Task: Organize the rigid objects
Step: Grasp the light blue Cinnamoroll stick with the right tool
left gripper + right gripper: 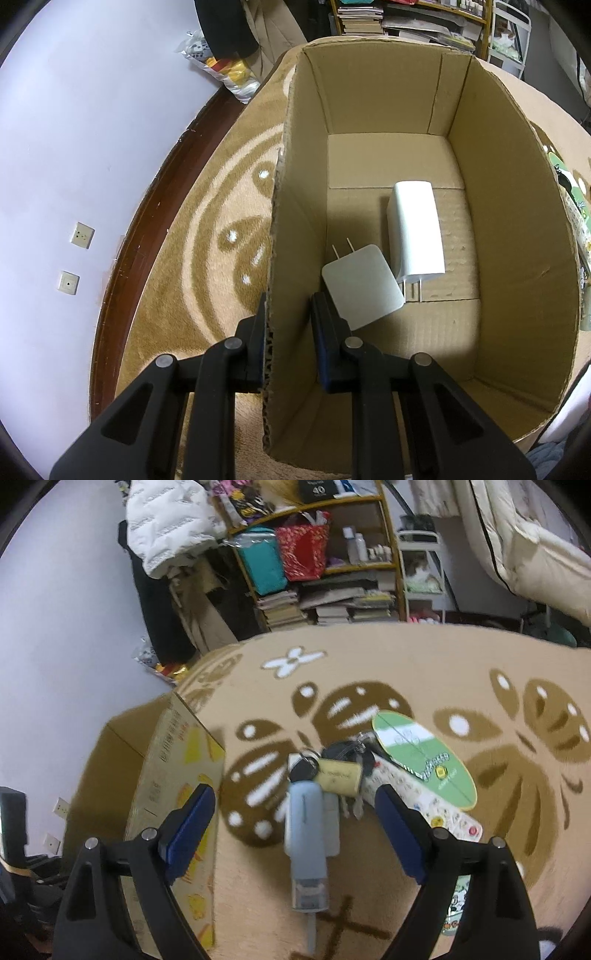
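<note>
In the left wrist view, my left gripper (288,325) is shut on the left wall of an open cardboard box (291,236), one finger outside and one inside. Two white plug chargers lie on the box floor: a square one (364,286) close to my inner finger and a taller one (415,232) beside it. In the right wrist view, my right gripper (295,819) is open above the rug, its fingers either side of a pale blue-grey elongated device (306,842). Behind that lie a key bunch with a brass padlock (338,773), a green oval card (424,757) and a patterned white strip (424,805).
The box also shows in the right wrist view (173,775), left of my right gripper. The beige and brown patterned rug (480,686) covers the floor. A white wall with sockets (83,234) and a dark baseboard run on the left. Cluttered shelves (314,554) stand behind.
</note>
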